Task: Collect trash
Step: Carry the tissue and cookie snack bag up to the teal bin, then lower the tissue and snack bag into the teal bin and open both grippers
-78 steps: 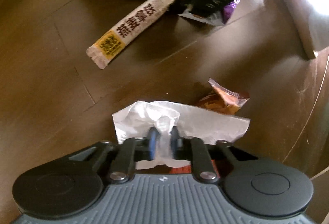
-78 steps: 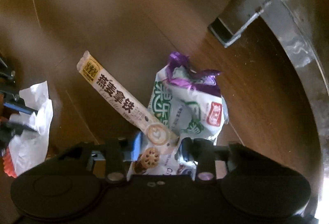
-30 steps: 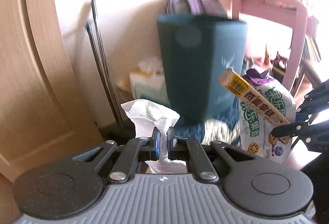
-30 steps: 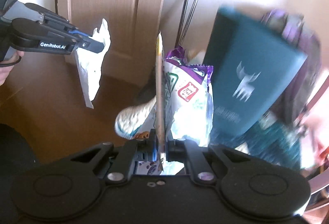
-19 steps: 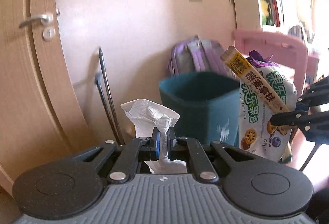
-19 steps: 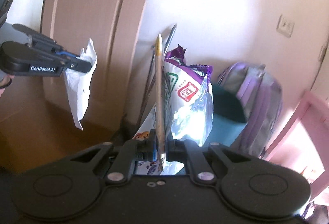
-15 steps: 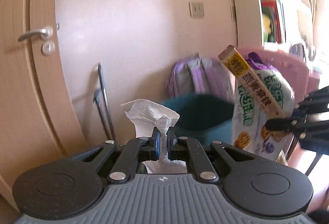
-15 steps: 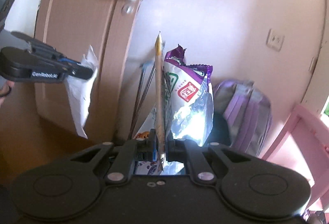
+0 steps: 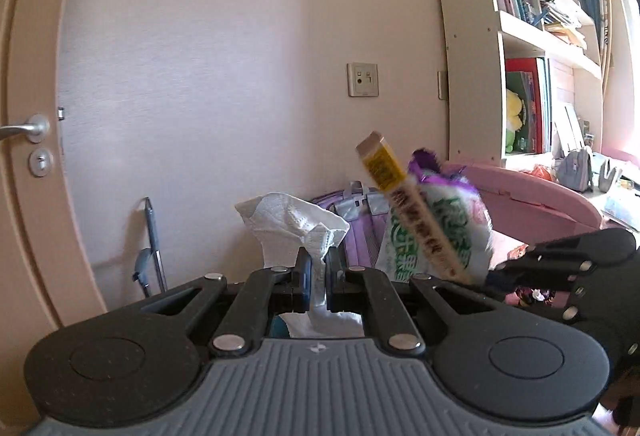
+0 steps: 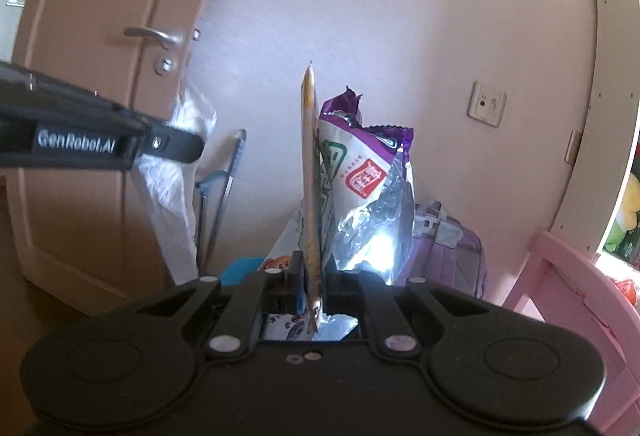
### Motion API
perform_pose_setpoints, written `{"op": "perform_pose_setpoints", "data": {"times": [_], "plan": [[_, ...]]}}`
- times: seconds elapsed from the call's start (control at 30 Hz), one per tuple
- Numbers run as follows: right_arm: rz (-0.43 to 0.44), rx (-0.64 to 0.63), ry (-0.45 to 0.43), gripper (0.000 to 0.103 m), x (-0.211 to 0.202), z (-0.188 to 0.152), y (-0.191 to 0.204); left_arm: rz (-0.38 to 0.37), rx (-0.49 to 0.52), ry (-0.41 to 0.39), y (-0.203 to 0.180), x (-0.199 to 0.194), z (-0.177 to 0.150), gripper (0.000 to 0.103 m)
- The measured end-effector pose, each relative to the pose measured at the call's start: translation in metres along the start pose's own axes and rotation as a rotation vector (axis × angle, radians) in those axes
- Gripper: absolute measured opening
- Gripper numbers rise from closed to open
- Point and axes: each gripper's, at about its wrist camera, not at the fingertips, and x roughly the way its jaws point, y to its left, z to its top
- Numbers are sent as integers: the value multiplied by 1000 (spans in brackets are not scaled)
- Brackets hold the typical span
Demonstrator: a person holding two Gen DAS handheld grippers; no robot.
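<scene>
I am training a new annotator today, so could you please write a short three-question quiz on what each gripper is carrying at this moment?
1. True or false: the left gripper is shut on a white tissue.
2. What does the right gripper hold? A) a book B) a long sachet plus a purple-topped snack bag C) nothing
3. Which fixture sits on the wall straight ahead of both grippers?

Key: 1 true. 2 B. 3 a socket plate.

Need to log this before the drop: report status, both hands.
Left hand-held gripper shut on tissue. Right hand-held gripper shut on sachet and snack bag. Bin barely visible below.
</scene>
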Motion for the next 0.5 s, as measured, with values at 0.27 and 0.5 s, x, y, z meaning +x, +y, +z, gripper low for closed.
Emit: {"op": "perform_pose_setpoints", "data": {"times": [0.27, 0.5], "plan": [[-8, -47, 83, 6, 59, -24, -5, 35, -5, 106, -8, 80, -24, 6], [30, -72, 199, 6, 112, -53, -5, 30, -32, 260, -2, 145, -61, 7]]}}
